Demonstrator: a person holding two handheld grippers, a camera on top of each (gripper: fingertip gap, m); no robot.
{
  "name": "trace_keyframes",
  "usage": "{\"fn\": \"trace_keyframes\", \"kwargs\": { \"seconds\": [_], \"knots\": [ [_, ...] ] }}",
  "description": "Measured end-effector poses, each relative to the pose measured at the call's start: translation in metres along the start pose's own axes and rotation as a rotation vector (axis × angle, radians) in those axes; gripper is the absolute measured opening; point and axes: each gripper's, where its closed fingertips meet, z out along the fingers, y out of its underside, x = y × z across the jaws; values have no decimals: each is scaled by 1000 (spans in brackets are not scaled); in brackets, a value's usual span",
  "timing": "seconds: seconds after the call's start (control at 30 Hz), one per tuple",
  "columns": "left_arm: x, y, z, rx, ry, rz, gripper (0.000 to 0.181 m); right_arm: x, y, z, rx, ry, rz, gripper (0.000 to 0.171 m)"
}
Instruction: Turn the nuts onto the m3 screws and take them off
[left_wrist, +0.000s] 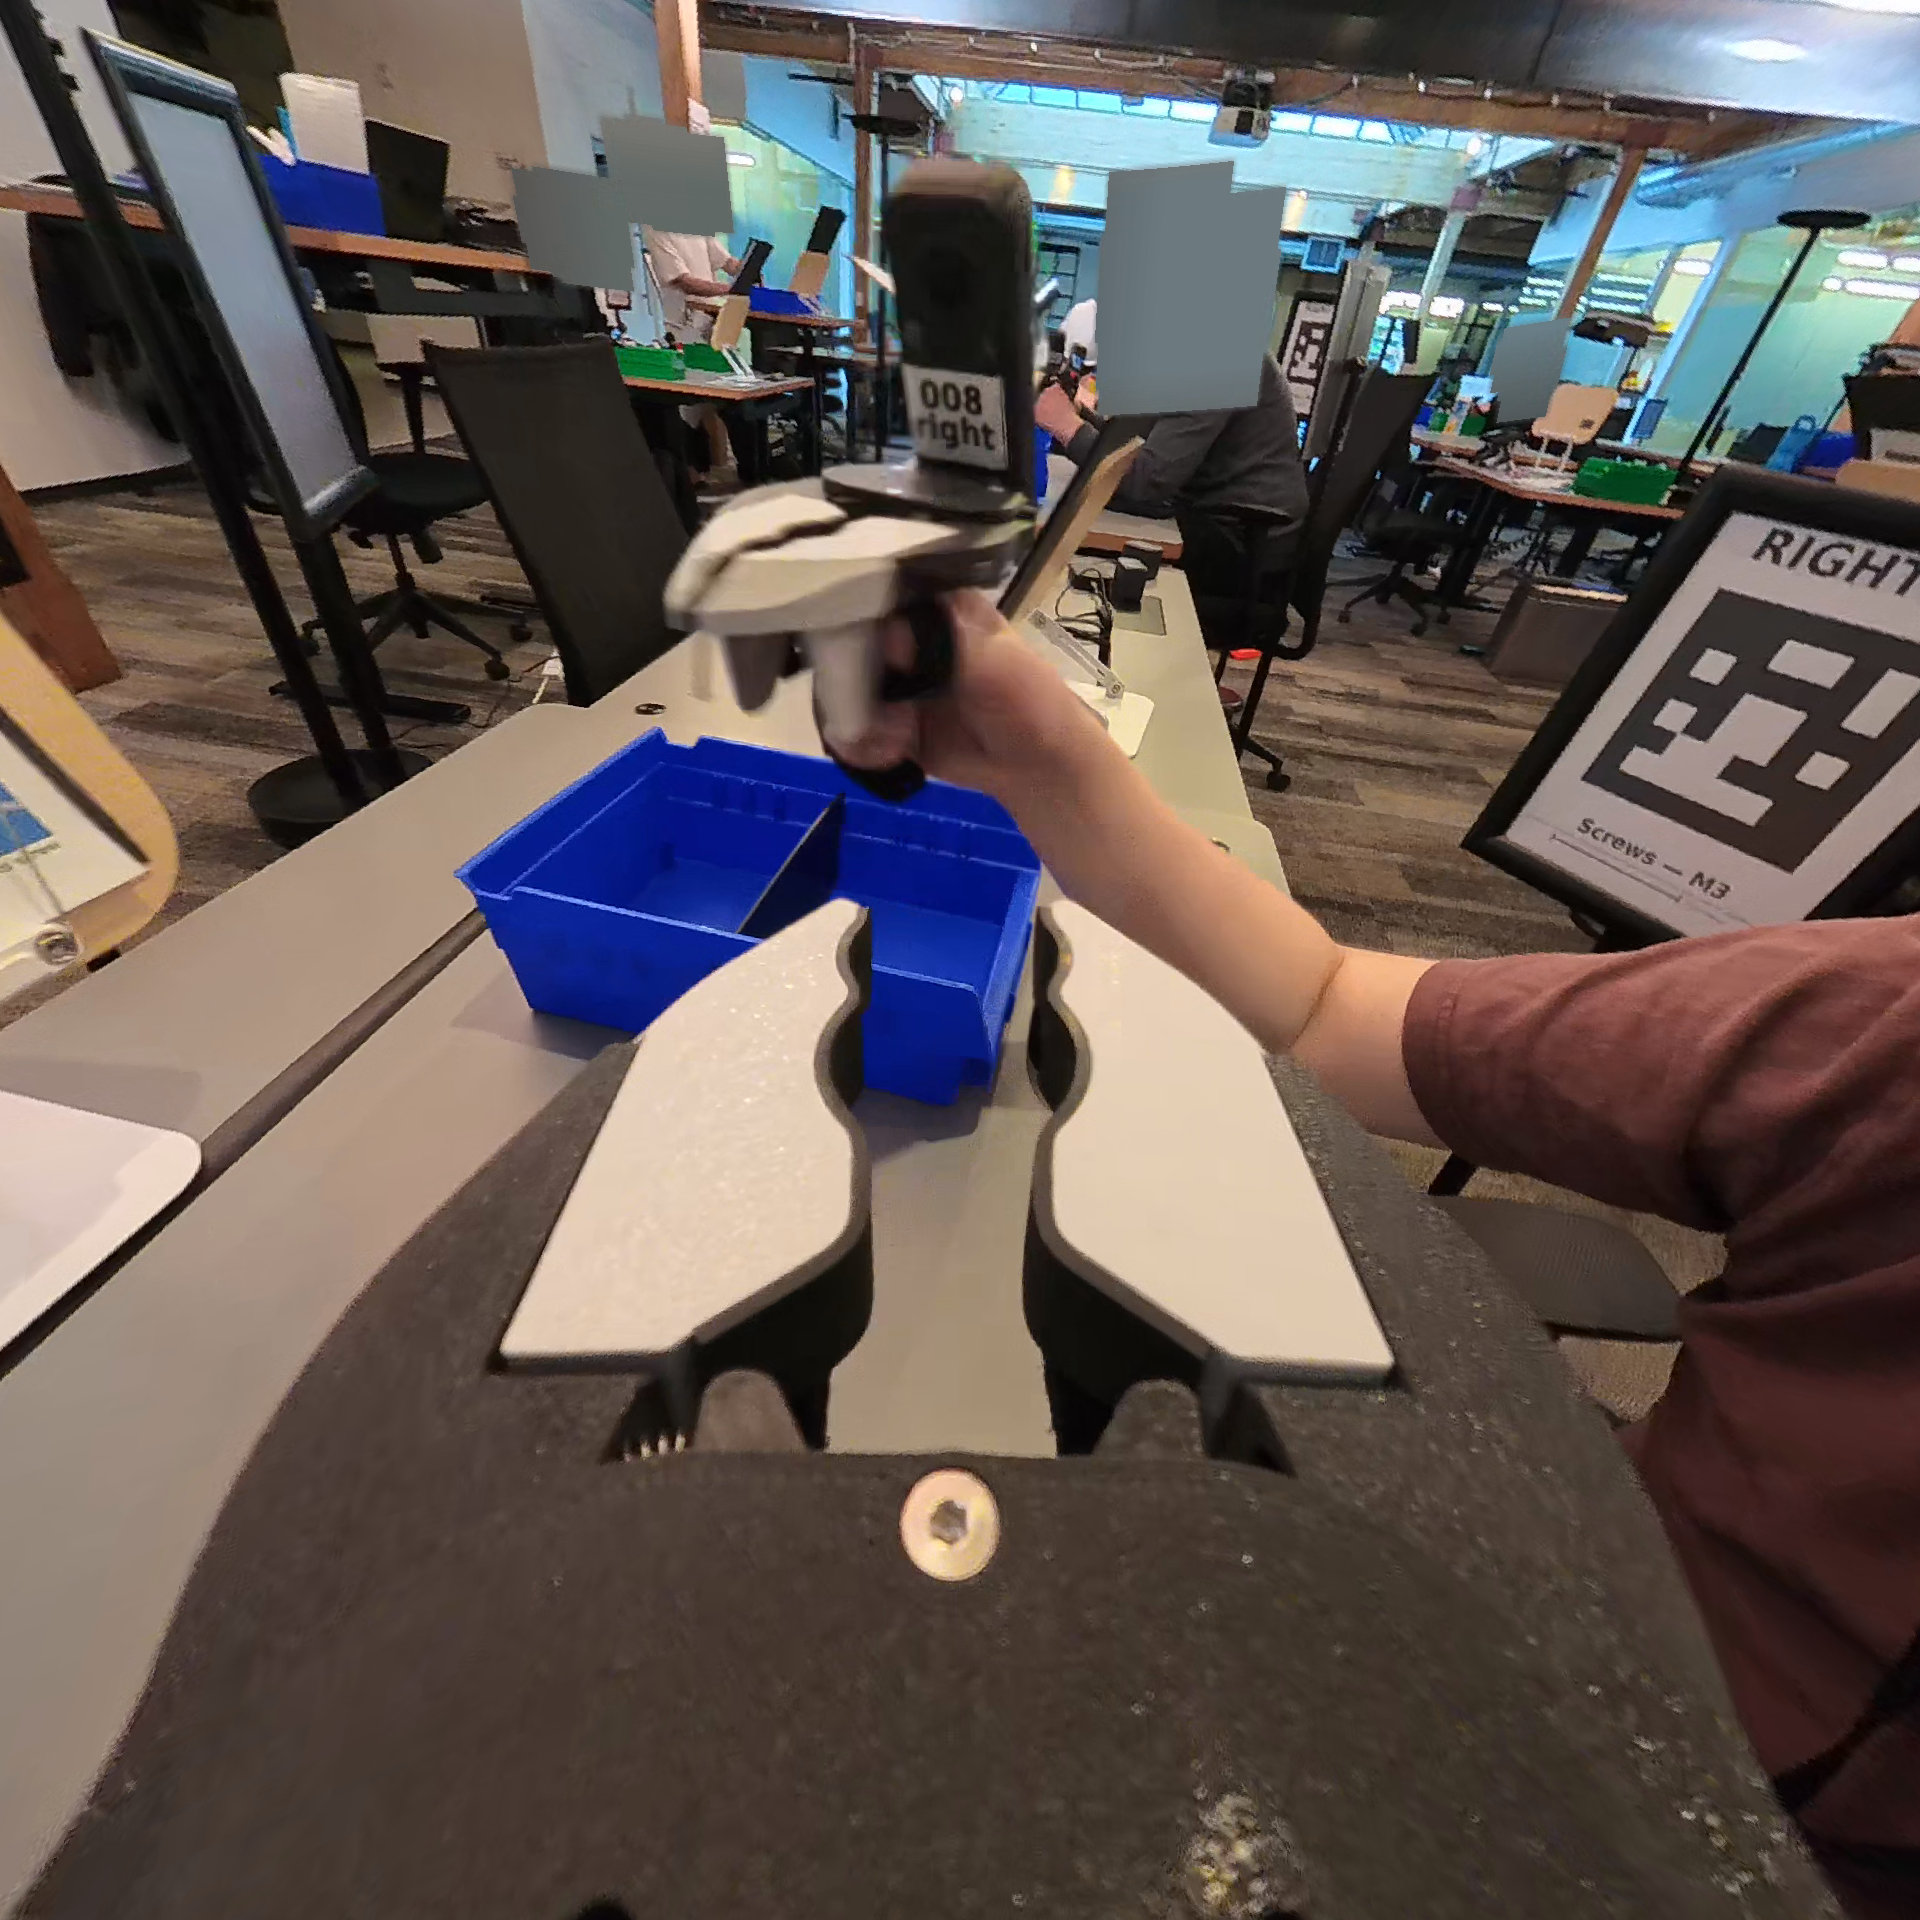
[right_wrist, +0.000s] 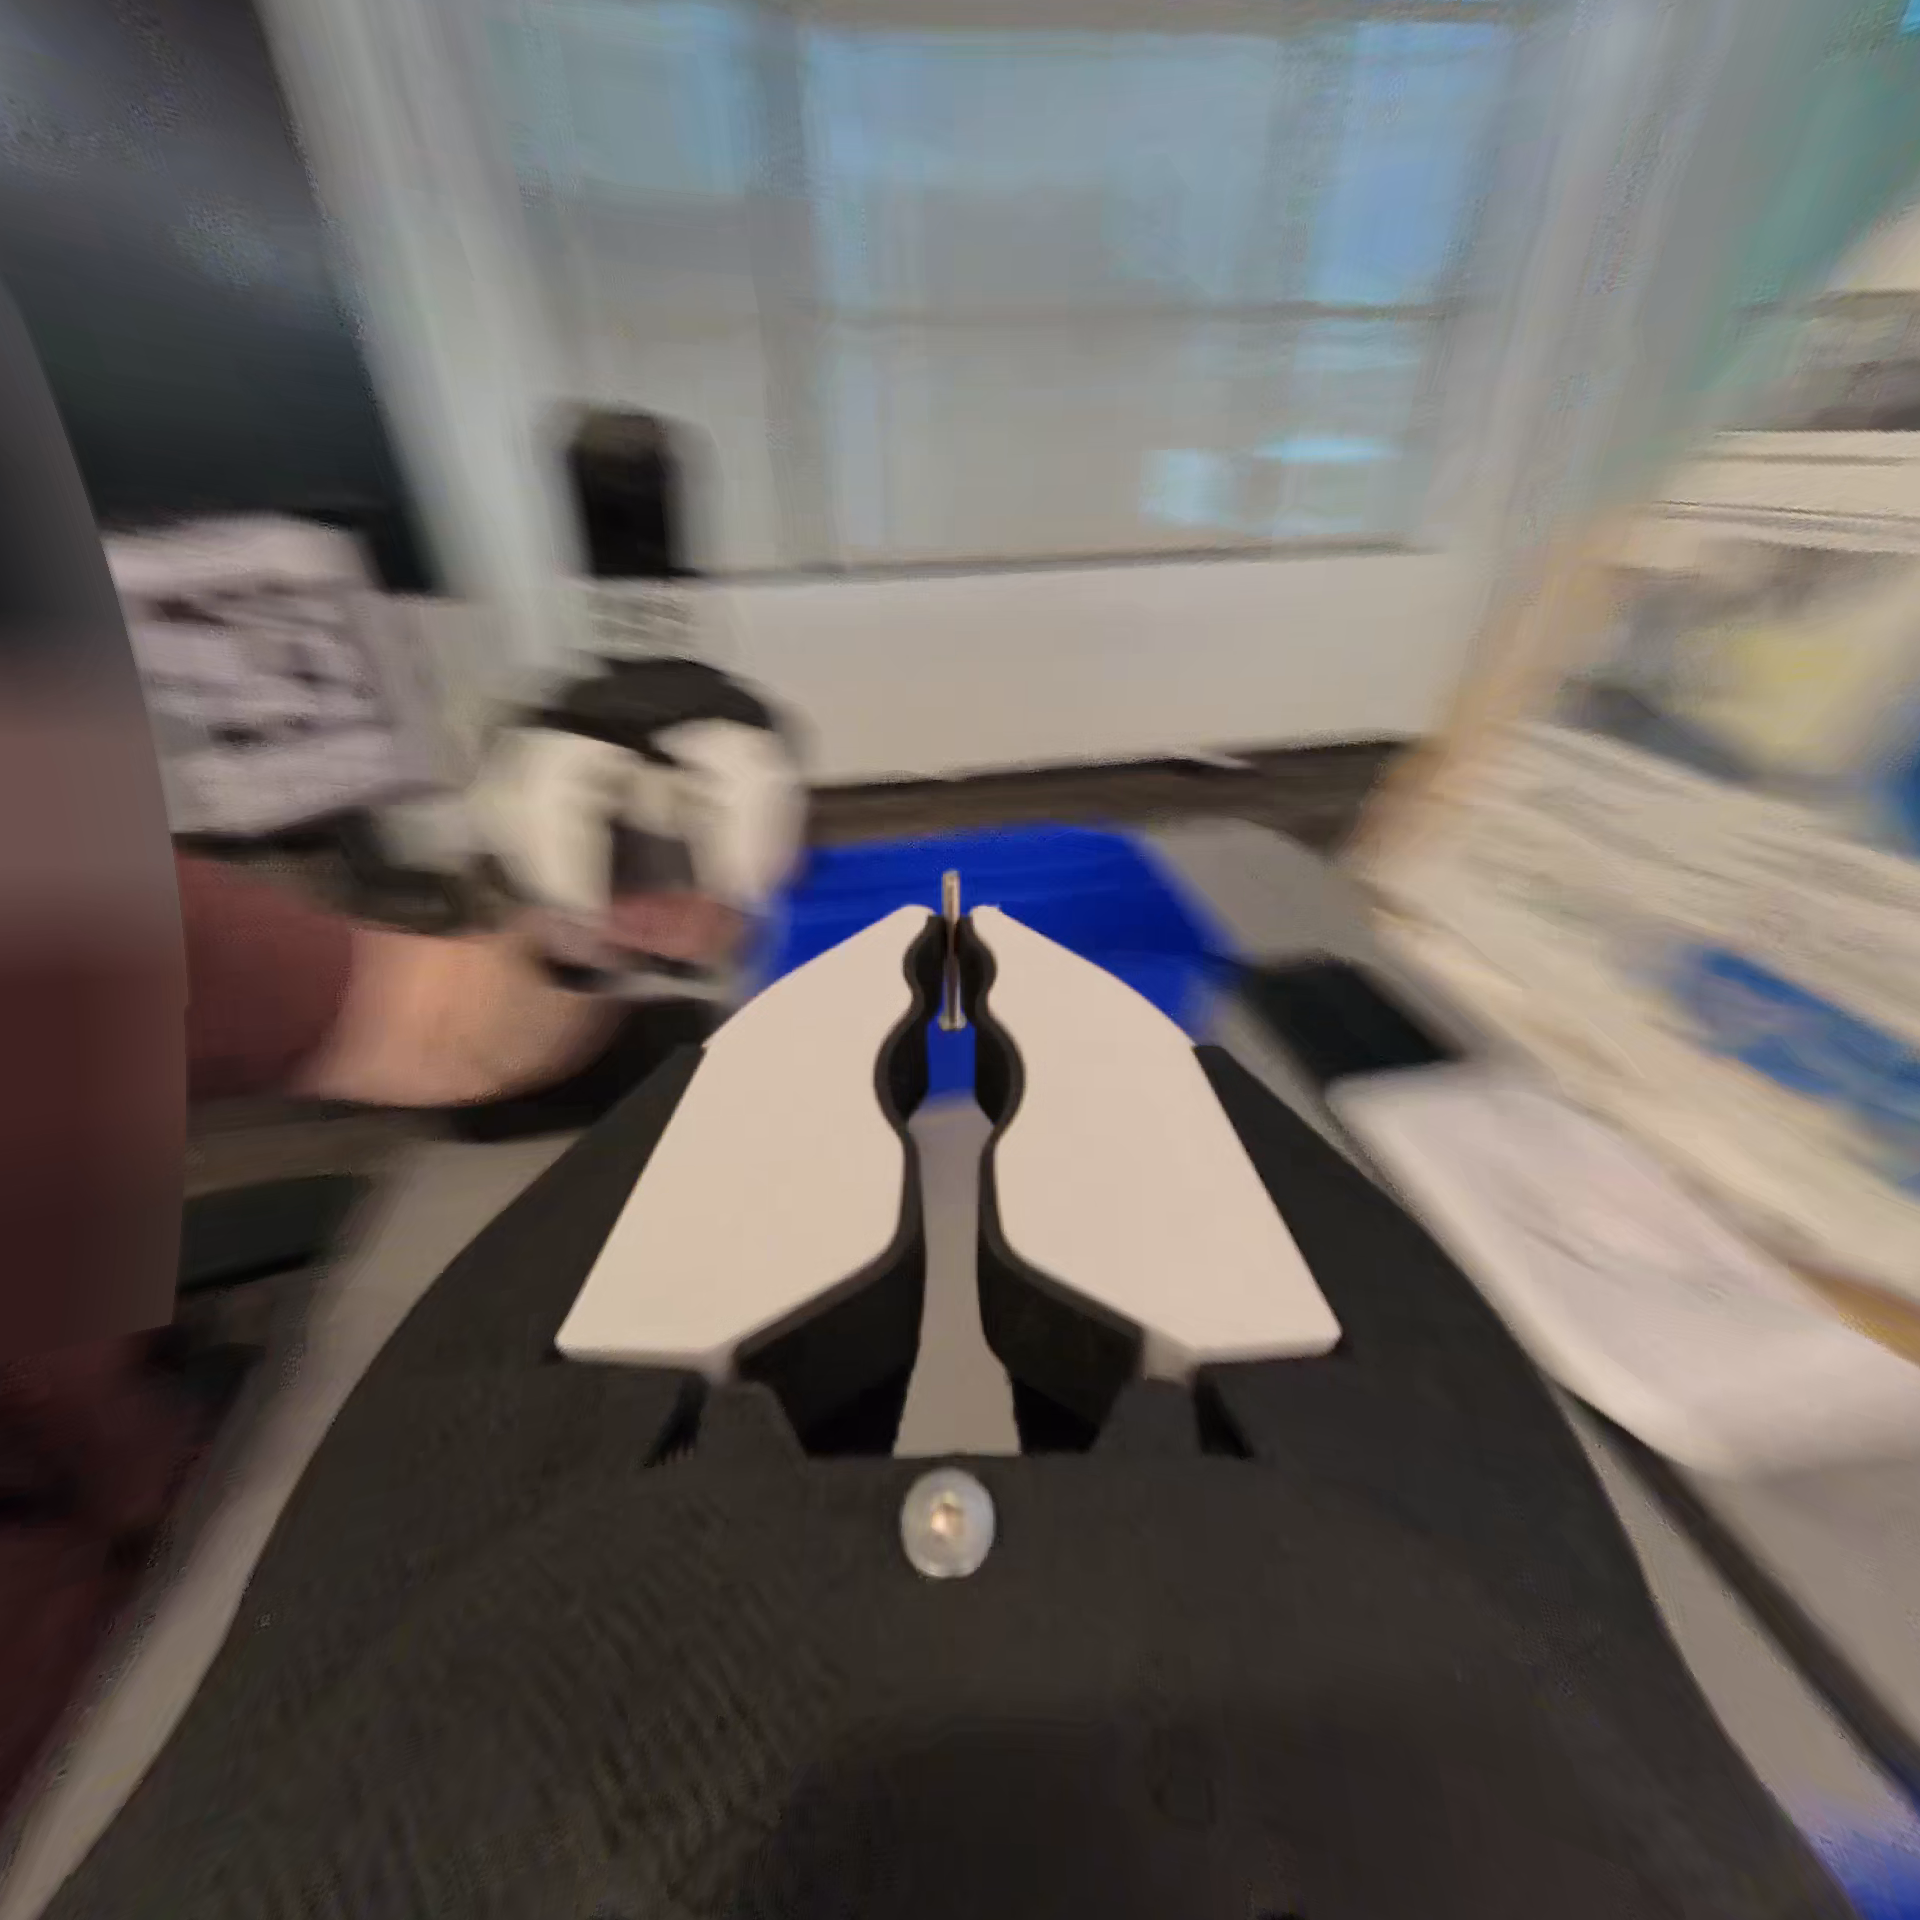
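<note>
**Inspector A:** While the right wrist view is badly smeared, the right gripper (right_wrist: 951, 914) itself reads clearly: its jaws are pressed nearly together, pinching a thin metal screw (right_wrist: 950, 961) that stands lengthwise in the gap, one end poking past the tips. Whether a nut sits on it I cannot tell.

**Inspector B:** Noted. And the left gripper (left_wrist: 951, 914)?

**Inspector A:** Its jaws stand spread, with nothing between them. Bare grey tabletop (left_wrist: 312, 997) and part of the blue bin (left_wrist: 582, 935) show through the gap.

**Inspector B:** Position of the bin?

**Inspector A:** It rests on the tabletop, near the right edge, directly ahead of the left gripper's tips. A dark divider (left_wrist: 790, 883) splits it into two compartments. Their contents cannot be made out.

**Inspector B:** Where is the right gripper, seen from the left side?

**Inspector A:** Held in the air above the bin's far wall by the person's hand (left_wrist: 987, 707), forearm bare, dark red sleeve (left_wrist: 1662, 1091) at the right of the view. It is blurred there, and the screw is not discernible from that side.

**Inspector B:** Surroundings?

**Inspector A:** A framed sign with a black-and-white marker (left_wrist: 1766, 748) stands off the tabletop's right edge. A white sheet (left_wrist: 73, 1216) lies at the left edge. A black office chair (left_wrist: 561, 520) stands beyond the far left corner.
</note>
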Motion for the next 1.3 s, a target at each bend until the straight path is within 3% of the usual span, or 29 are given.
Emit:
{"fn": "trace_keyframes", "kwargs": {
  "seconds": [0.1,0.17,0.3,0.43,0.6,0.63,0.83,1.0,1.07,1.17,1.3],
  "knots": [
    [-5,-1,-4,1,-18,-23,27,136,70,-97,-423,690,-90,3],
    [-6,1,-4,-18,-18,-21,27,174,121,-154,-702,884,-14,3],
    [-5,8,0,-65,-19,-1,26,185,174,-178,-881,910,197,4],
    [-4,19,7,-117,-17,11,27,185,209,-190,-1063,916,269,4],
    [-5,19,8,-116,-17,-1,27,184,235,-192,-1153,886,330,7],
    [-6,18,6,-107,-18,-11,27,187,235,-195,-1167,908,306,18],
    [-17,2,-17,-91,-68,-16,27,200,179,-183,-947,995,124,19],
    [-57,1,-78,-220,-323,-32,24,192,118,-167,-730,1028,-37,19],
    [-79,10,-107,-283,-453,-78,17,185,99,-159,-661,1026,-80,19],
    [-102,42,-142,-440,-568,-208,19,175,78,-146,-597,1016,-138,19],
    [-131,82,-180,-625,-712,-313,16,165,73,-132,-598,979,-157,20]
  ]
}}
